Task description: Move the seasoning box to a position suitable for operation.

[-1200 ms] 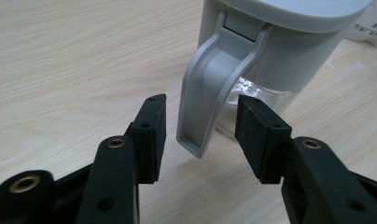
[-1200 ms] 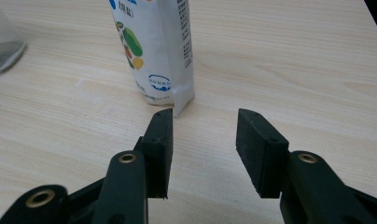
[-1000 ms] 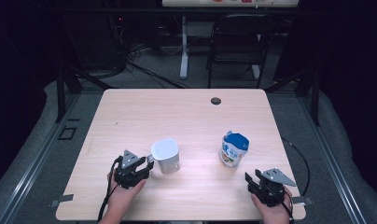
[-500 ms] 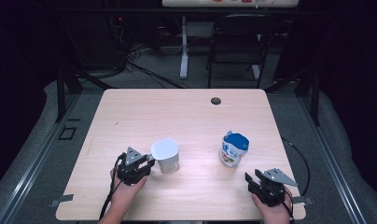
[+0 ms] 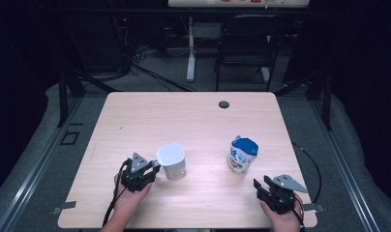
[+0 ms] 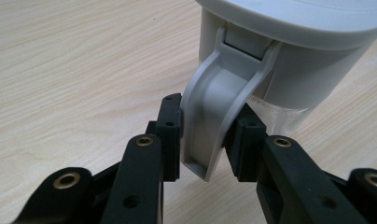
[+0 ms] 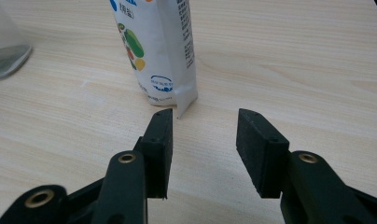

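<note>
You've got a wide wooden table point(image 5: 193, 121) in front of you, bare apart from two things standing near your edge. On your right stands the blue-and-white pouch point(image 5: 242, 154), upright, just ahead of your right gripper point(image 7: 203, 140) and apart from it. That gripper's jaws are spread wide with nothing between them; the pouch's bottom corner sits just beyond the left jaw tip.

Now to your left: the white jug point(image 5: 172, 161) stands on the wood, lid on, clear wall below the white collar. Your left gripper point(image 6: 203, 140) is clamped on the jug's handle point(image 6: 214, 116), pads pressing both sides of it, low down near the free end.

Here is the worry. That handle tapers toward its tip, and you hold it close to the end, so a lift could let it slip out downward. It also looks hinged or clipped at the collar; a twist of your wrist may flex it rather than turn the jug. Pull sideways and the jug could tip, since your grip sits off to one side of its weight. And the idle right jaws could nudge the light pouch over if they creep forward.
</note>
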`<state>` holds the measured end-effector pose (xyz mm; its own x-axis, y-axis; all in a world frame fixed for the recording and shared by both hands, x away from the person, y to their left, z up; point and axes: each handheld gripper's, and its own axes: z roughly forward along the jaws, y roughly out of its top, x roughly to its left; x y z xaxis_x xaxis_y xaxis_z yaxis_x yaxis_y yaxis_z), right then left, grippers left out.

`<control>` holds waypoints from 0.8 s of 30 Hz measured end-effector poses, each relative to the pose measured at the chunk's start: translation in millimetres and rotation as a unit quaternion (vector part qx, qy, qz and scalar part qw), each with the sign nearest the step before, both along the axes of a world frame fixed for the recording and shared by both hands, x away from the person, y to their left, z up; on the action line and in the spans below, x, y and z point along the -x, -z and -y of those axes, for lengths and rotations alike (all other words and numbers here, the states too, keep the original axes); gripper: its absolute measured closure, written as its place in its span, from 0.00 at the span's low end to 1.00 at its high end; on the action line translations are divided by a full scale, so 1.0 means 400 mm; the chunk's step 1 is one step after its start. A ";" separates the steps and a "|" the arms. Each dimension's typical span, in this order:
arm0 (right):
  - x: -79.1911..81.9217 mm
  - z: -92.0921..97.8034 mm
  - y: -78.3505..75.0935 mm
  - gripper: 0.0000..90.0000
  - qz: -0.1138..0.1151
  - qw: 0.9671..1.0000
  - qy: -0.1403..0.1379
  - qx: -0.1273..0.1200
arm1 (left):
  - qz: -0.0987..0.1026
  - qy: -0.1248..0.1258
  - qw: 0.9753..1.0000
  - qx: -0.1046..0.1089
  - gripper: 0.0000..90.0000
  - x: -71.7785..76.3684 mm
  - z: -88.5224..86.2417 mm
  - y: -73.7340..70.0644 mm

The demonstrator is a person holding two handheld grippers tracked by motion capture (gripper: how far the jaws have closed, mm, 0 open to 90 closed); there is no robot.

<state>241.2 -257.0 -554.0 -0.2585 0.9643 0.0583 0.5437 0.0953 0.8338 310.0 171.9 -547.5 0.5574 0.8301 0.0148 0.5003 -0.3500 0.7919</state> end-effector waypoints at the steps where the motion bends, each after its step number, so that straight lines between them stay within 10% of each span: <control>1: 0.000 0.000 0.000 0.63 0.000 1.000 0.000 -0.002 | 0.000 0.001 1.000 -0.001 0.78 0.001 0.000 0.000; 24: -0.002 0.008 0.001 0.64 -0.003 1.000 0.007 0.001 | -0.005 0.028 1.000 -0.011 0.78 0.040 -0.012 -0.005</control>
